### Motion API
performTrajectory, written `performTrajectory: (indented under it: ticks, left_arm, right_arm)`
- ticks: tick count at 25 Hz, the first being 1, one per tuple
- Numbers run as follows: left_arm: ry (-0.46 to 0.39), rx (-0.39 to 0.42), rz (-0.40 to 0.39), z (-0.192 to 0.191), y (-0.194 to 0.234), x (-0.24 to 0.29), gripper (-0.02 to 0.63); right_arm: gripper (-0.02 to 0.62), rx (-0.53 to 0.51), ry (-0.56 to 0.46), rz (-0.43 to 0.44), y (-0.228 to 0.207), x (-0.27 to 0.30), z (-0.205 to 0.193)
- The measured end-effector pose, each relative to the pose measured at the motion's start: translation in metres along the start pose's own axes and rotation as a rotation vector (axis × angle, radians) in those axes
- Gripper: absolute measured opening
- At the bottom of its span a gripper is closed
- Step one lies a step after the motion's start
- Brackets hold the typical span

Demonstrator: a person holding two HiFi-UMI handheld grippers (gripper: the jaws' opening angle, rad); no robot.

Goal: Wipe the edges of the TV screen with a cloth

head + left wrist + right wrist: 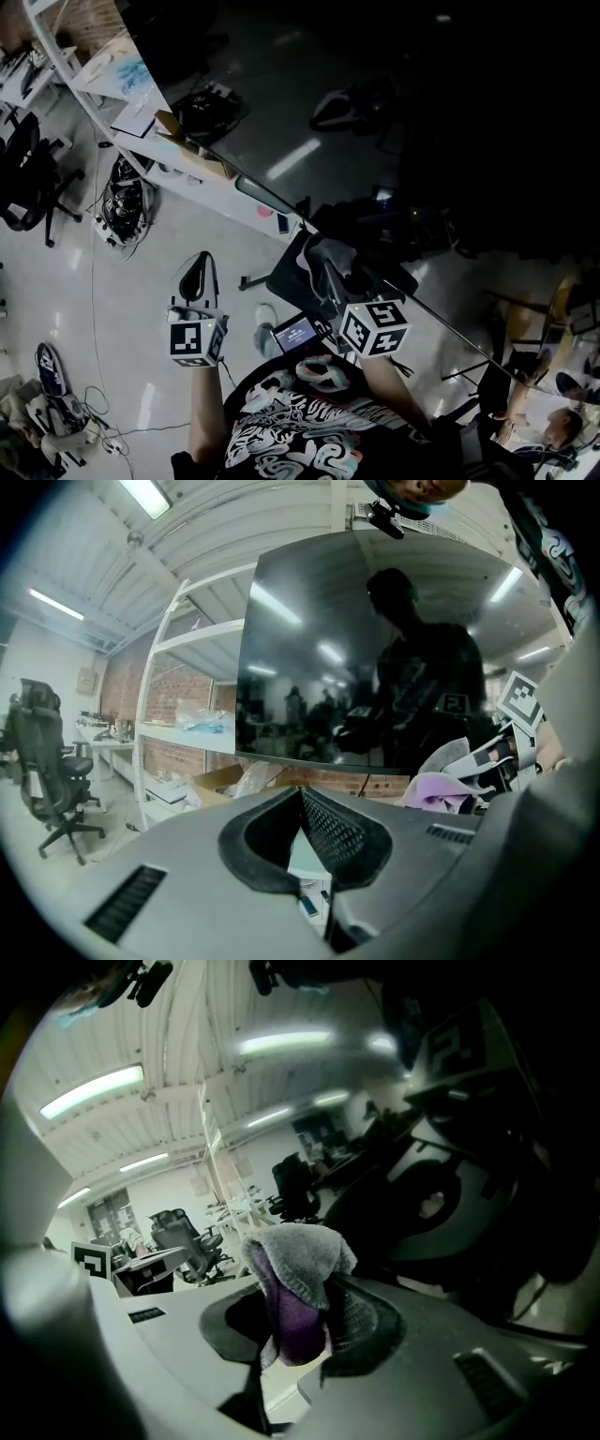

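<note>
Right hand-held gripper [302, 1327]: I read its jaws as clamped on a cloth [298, 1258]. The cloth is grey outside and purple inside, and it bulges up out of the jaw tips at the centre of the right gripper view.

Left hand-held gripper [302, 794]: the jaws are closed tip to tip with nothing between them.

In the head view, the left hand-held gripper sits lower left of centre, pointing up the frame over the pale floor [122, 309], apart from the TV screen [394, 122]. The right hand-held gripper sits just right of centre. It holds the cloth at the screen's lower edge, which runs diagonally from upper left to lower right. I cannot confirm contact between cloth and edge.

The screen fills the upper right of the frame as a dark, reflective panel. Beyond its edge, at upper left, a white shelf rack [89, 89] carries a cardboard box [178, 131]. A black office chair [23, 178] stands at the left edge of the frame.
</note>
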State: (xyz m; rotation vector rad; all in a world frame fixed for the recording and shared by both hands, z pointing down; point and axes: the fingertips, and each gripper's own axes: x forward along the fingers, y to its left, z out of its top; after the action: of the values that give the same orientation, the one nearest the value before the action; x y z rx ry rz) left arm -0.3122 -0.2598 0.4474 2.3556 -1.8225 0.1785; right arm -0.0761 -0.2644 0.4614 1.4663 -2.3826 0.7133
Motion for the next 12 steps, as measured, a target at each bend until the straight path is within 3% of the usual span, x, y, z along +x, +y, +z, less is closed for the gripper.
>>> performTrajectory:
  ticks: [12]
  left_arm:
    - [-0.004,0.002,-0.009,0.009,0.023,0.024,0.017]
  right_arm:
    - [0.141,0.029,0.01,-0.022,0.005,0.012,0.004]
